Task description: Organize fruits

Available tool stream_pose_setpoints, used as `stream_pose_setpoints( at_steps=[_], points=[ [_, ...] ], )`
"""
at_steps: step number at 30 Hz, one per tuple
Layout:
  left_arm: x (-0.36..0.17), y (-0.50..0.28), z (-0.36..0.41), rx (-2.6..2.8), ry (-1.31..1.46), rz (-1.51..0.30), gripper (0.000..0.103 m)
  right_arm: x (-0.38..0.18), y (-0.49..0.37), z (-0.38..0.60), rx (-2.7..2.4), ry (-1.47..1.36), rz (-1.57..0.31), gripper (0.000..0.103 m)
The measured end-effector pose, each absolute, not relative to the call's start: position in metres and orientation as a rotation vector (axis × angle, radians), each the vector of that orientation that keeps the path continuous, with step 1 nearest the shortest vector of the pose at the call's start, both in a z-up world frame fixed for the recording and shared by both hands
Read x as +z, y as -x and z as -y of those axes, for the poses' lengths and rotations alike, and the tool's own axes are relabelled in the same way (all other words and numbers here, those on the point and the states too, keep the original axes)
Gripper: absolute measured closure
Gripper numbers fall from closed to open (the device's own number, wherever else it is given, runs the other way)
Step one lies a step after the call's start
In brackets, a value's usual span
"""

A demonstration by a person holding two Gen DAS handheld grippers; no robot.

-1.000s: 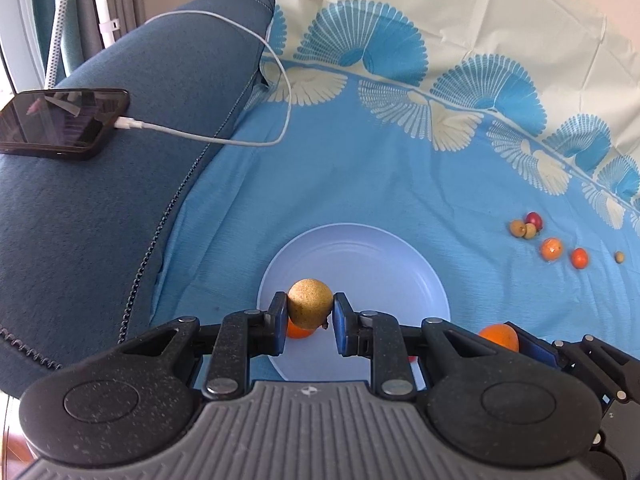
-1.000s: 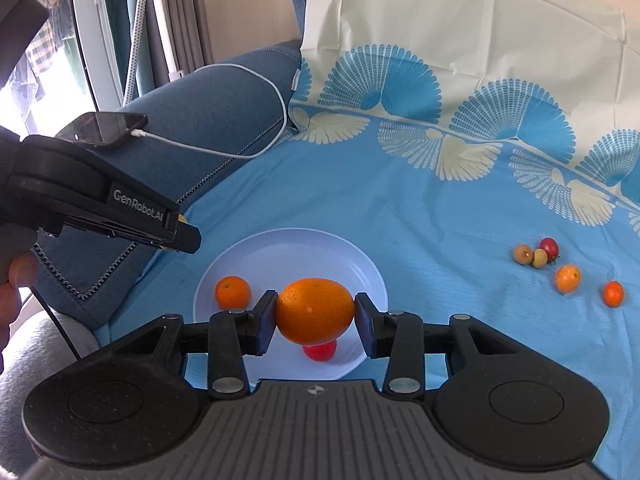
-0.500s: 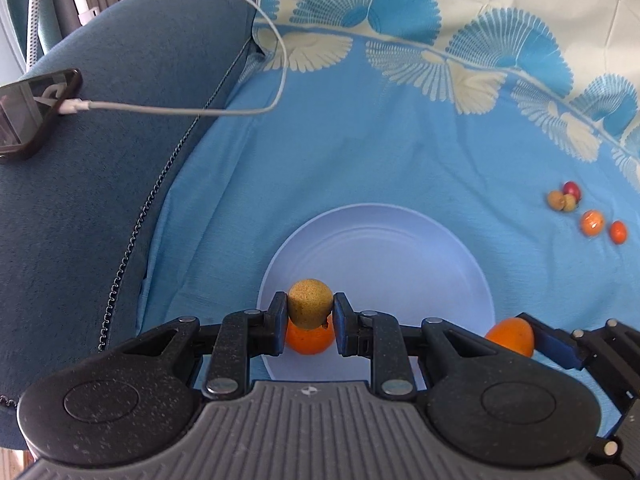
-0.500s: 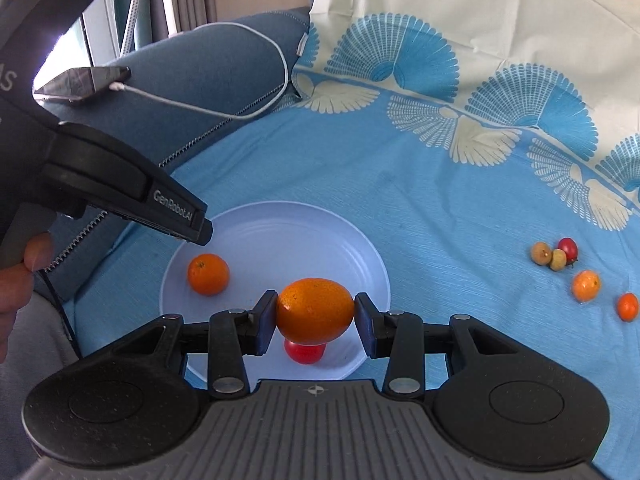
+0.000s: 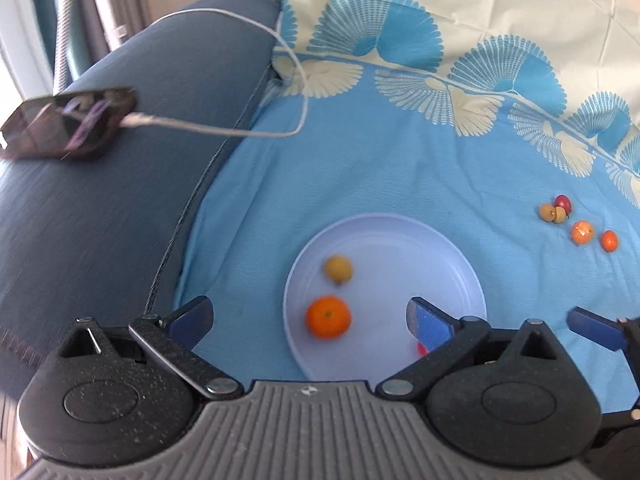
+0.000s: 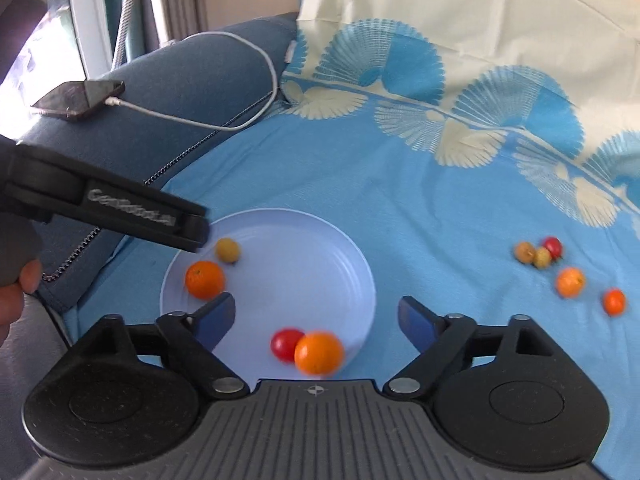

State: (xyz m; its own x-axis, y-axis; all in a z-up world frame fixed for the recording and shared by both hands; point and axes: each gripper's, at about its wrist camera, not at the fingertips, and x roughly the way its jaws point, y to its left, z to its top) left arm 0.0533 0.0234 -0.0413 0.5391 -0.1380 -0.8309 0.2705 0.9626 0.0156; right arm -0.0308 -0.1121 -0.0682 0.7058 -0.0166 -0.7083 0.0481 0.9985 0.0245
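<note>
Left wrist view: both grippers opening over the plate (image 5: 460, 256), nothing pinched.

Left gripper (image 5: 308, 316) jaws were spreading wide above a yellowish fruit (image 5: 338, 268) and a small orange (image 5: 328, 317). Right gripper (image 6: 316, 316) jaws were parting too, with a large orange (image 6: 319, 353) lying free beside a red fruit (image 6: 284, 344). Five small fruits (image 6: 568, 276) lay on the blue cloth (image 6: 420, 208), well apart.

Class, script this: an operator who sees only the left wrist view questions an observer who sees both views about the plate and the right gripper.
Operator: There's a red sliver at the near edge of the plate. What is it?
Observer: A round red fruit, whole in the right wrist view.
Operator: Anything next to it?
Observer: A large orange, close beside it.
Operator: Is the right gripper holding anything?
Observer: No, its jaws are opening, with the pads clear of the orange.
</note>
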Motion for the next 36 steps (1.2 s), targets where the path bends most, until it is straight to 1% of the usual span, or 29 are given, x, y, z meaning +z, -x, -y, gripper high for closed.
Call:
stream_pose_setpoints(
  at_steps=[5,11,25,36],
  points=[
    [-0.027,-0.017,-0.045,-0.204,-0.105,-0.987,0.000,-0.053,0.070,0.109,-0.087,-0.093,-0.789,0.007],
    [-0.010,0.018,-0.057,-0.210,-0.083,-0.955,0.000,-0.035,0.114,0.097,-0.131,-0.111,-0.730,0.003],
    [0.028,0.079,-0.058,-0.260,-0.075,-0.824,0.000,0.002,0.178,0.088,-0.165,-0.078,-0.575,0.001],
    [0.036,0.092,-0.057,-0.273,-0.073,-0.789,0.000,0.010,0.200,0.086,-0.176,-0.066,-0.536,0.001]
  ],
)
